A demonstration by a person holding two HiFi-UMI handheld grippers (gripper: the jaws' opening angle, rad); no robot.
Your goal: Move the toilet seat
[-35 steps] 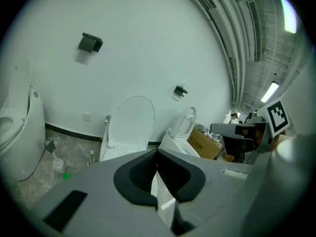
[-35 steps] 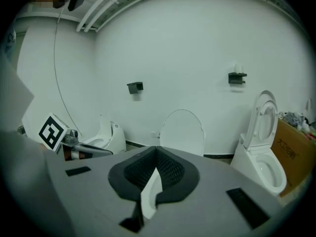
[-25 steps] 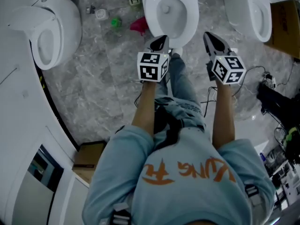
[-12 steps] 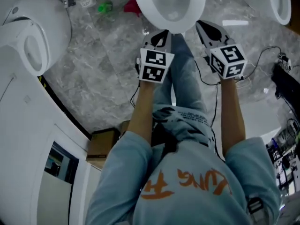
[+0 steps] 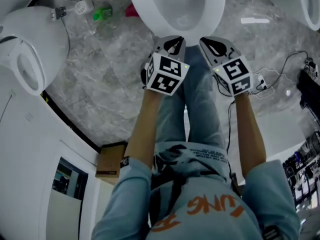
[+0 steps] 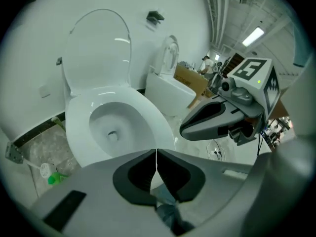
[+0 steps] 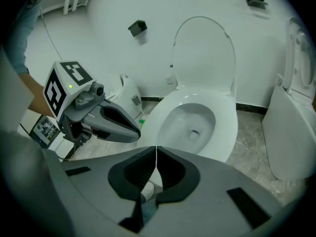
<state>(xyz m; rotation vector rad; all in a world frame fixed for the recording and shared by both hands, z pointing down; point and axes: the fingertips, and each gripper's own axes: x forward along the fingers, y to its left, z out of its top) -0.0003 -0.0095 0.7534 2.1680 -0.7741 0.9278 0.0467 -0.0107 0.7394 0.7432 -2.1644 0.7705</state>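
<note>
A white toilet (image 5: 175,6) stands straight ahead at the top of the head view. Its lid (image 6: 98,48) is upright against the wall, and the wide white seat ring (image 6: 143,120) lies flat on the bowl. Both grippers hover side by side just short of the bowl's front edge, touching nothing. My left gripper (image 5: 170,43) is shut and empty, its jaws meeting in the left gripper view (image 6: 156,154). My right gripper (image 5: 209,44) is shut and empty too (image 7: 156,152). Each gripper shows in the other's view: the right gripper (image 6: 185,130), the left gripper (image 7: 137,132).
A second toilet (image 5: 25,54) stands at the left and a third (image 7: 291,132) at the right. A green bottle (image 5: 102,14) and a red item (image 5: 132,10) lie on the marble floor beside the bowl. Cables (image 5: 270,79) trail at the right. A cardboard box (image 5: 111,164) sits by my left leg.
The head view has moved in on the toilet, and both grippers now sit closer together near the bowl's front edge. Both stayed shut.
</note>
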